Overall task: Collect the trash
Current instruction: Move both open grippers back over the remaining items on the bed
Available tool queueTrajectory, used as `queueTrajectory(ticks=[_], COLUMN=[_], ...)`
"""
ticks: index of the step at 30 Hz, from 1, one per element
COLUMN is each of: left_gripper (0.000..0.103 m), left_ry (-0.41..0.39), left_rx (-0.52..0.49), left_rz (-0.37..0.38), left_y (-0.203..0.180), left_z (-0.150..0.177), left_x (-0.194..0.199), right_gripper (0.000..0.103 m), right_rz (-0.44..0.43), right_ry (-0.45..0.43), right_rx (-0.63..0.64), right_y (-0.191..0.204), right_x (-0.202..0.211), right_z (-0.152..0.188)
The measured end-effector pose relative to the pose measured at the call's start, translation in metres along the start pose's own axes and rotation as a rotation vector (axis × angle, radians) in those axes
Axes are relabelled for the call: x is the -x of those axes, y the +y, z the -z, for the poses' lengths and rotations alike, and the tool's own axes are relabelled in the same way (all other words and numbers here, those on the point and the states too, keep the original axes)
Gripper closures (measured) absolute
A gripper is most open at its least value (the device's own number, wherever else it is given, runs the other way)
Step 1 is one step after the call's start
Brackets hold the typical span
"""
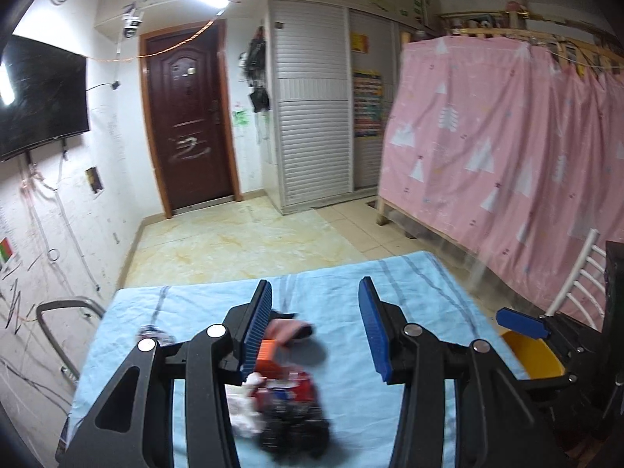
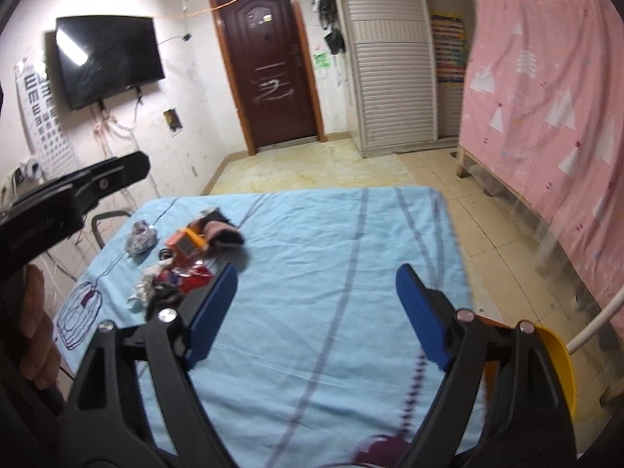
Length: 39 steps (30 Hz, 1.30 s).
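Note:
A heap of trash lies on the blue cloth (image 2: 331,241) at the table's left side: an orange box (image 2: 186,245), a pink and black wrapper (image 2: 222,231), a crumpled grey wad (image 2: 140,237), and red, white and black scraps (image 2: 171,280). My left gripper (image 1: 316,308) is open above the heap, with the orange box (image 1: 269,358) and red and black scraps (image 1: 292,409) between and below its fingers. My right gripper (image 2: 316,296) is open and empty over the middle of the cloth. A yellow bin (image 2: 557,358) sits at the table's right edge.
A pink curtain (image 2: 546,78) covers a wooden bunk frame on the right. A white chair back (image 1: 577,277) stands by the yellow bin (image 1: 534,355). A metal chair frame (image 1: 62,312) is left of the table. A brown door (image 2: 269,58) and a TV (image 2: 109,58) are on the far walls.

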<state>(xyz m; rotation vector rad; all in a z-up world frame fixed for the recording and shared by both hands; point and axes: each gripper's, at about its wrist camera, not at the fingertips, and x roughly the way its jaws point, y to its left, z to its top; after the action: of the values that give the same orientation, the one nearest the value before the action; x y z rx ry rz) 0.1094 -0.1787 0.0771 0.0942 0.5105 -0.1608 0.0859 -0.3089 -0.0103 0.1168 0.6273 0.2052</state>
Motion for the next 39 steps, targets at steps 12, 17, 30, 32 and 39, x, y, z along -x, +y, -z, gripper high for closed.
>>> queueTrajectory(ticks=[12, 17, 30, 32, 39], left_gripper=[0.065, 0.065, 0.065, 0.065, 0.065], left_ry=[0.007, 0.019, 0.069, 0.079, 0.135], left_rx=[0.052, 0.071, 0.132, 0.15, 0.213], left_rz=[-0.126, -0.155, -0.222, -0.234, -0.215], left_y=[0.075, 0.094, 0.142, 0.154, 0.184], left_z=[0.008, 0.011, 0.023, 0.024, 0.025], left_x=[-0.003, -0.007, -0.027, -0.031, -0.048], right_gripper=[0.023, 0.023, 0.022, 0.022, 0.022], right_rz=[-0.074, -0.093, -0.109, -0.113, -0.139], right_ry=[0.055, 0.08, 0.12, 0.128, 0.16], right_rx=[0.126, 0.155, 0.188, 0.191, 0.228], right_y=[0.073, 0.091, 0.109, 0.111, 0.129], right_x=[-0.035, -0.047, -0.065, -0.068, -0.078], right_z=[-0.004, -0.002, 0.002, 0.004, 0.01])
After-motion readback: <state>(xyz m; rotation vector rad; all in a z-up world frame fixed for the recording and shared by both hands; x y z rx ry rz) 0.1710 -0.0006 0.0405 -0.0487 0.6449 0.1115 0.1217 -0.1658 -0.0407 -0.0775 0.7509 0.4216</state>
